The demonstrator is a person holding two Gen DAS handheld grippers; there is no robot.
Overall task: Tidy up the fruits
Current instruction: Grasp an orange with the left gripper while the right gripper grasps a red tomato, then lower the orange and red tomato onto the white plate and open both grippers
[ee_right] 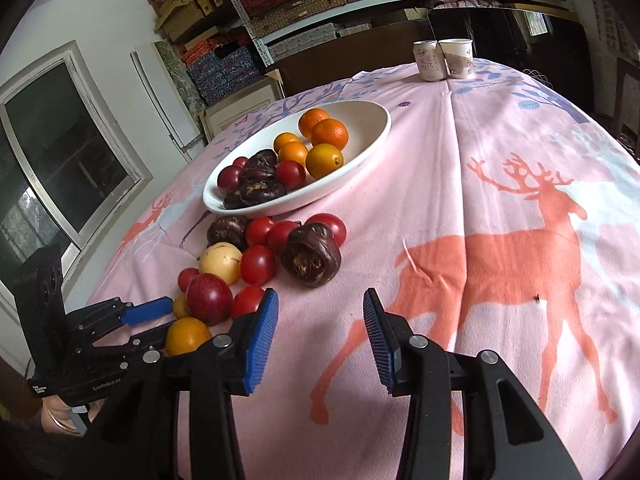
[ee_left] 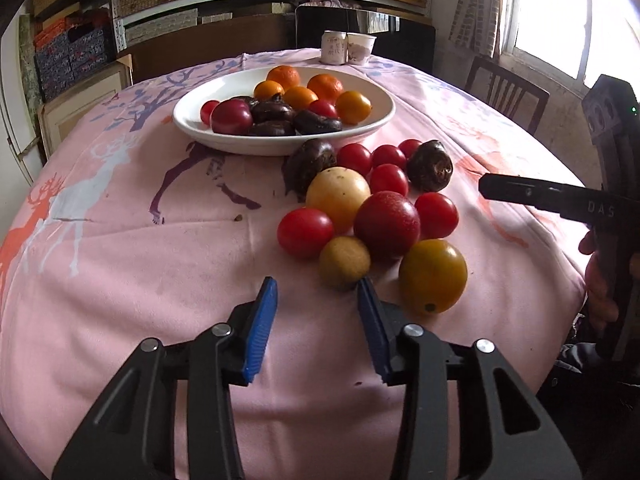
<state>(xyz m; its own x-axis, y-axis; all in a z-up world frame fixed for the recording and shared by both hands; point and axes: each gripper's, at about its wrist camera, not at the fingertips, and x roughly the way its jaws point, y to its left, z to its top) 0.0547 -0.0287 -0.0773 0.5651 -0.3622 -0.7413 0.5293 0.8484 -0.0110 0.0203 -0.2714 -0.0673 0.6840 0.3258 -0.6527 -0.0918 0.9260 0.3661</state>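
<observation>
Left gripper (ee_left: 316,292) spread, blue pads empty, hovering over pink cloth (ee_left: 120,280) just short of loose fruit pile. Right pad tip close beside small brown fruit (ee_left: 344,262); touching or not, cannot tell. Yellow-orange fruit (ee_left: 433,276) just right of it. Right gripper (ee_right: 320,304) likewise spread and empty, over cloth right of pile, left pad near a red tomato (ee_right: 247,300). Pile between the two grippers: red tomatoes, a dark red plum (ee_left: 387,224), a pale yellow fruit (ee_left: 338,196), two dark brown chestnuts (ee_left: 430,165). Beyond pile, white bowl (ee_left: 372,120) holding oranges (ee_left: 325,87), tomatoes and more chestnuts. At far edge, a can (ee_left: 333,48) and cup (ee_left: 361,49) side by side.
</observation>
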